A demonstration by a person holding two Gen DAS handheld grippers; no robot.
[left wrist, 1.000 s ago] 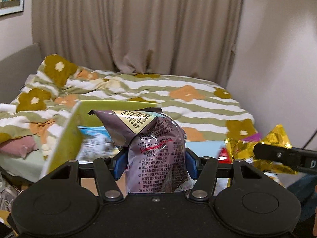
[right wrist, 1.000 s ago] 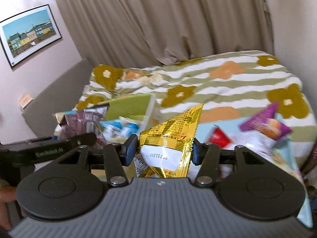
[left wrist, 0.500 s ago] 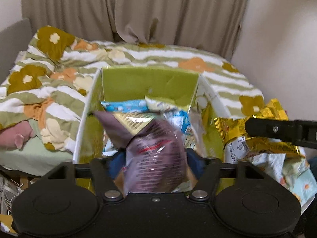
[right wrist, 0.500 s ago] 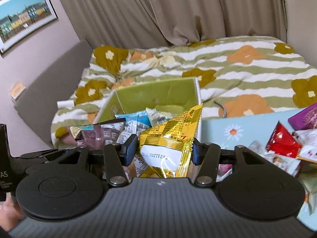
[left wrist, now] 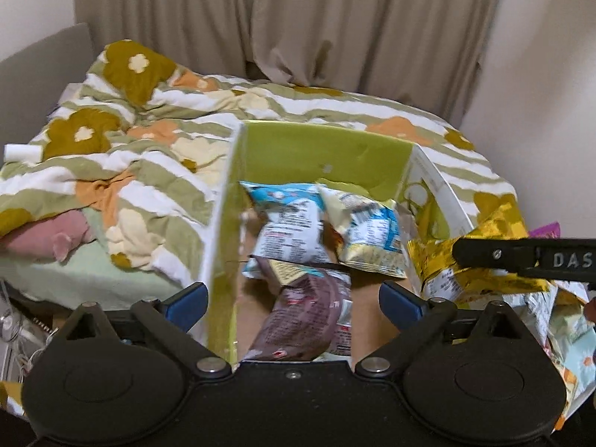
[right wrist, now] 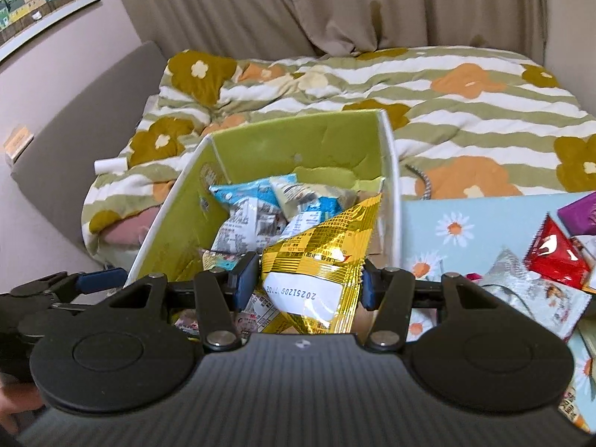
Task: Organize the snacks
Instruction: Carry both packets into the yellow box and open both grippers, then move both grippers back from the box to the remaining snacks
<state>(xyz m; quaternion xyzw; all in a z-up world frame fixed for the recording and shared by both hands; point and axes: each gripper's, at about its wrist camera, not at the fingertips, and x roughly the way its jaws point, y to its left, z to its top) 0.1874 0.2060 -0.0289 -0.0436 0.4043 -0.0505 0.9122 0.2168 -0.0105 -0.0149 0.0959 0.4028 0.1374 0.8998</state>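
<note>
A green-lined box (left wrist: 320, 149) stands by the bed and holds a blue-and-white packet (left wrist: 287, 223) and a pale packet (left wrist: 368, 231). My left gripper (left wrist: 294, 298) is open over the box; the purple snack bag (left wrist: 305, 316) lies loose in the box just below it. My right gripper (right wrist: 301, 283) is shut on a gold snack packet (right wrist: 320, 257), held over the box's (right wrist: 290, 145) right side. The gold packet also shows in the left wrist view (left wrist: 465, 257).
A light blue daisy-print surface (right wrist: 465, 219) to the right carries loose snacks, among them a red packet (right wrist: 555, 253) and a purple one (right wrist: 581, 212). A bed with a flowered striped quilt (right wrist: 447, 93) lies behind, with curtains beyond.
My left gripper opened and let the purple bag fall into the box. Both grippers moved over the box; the right one still holds the gold packet.
</note>
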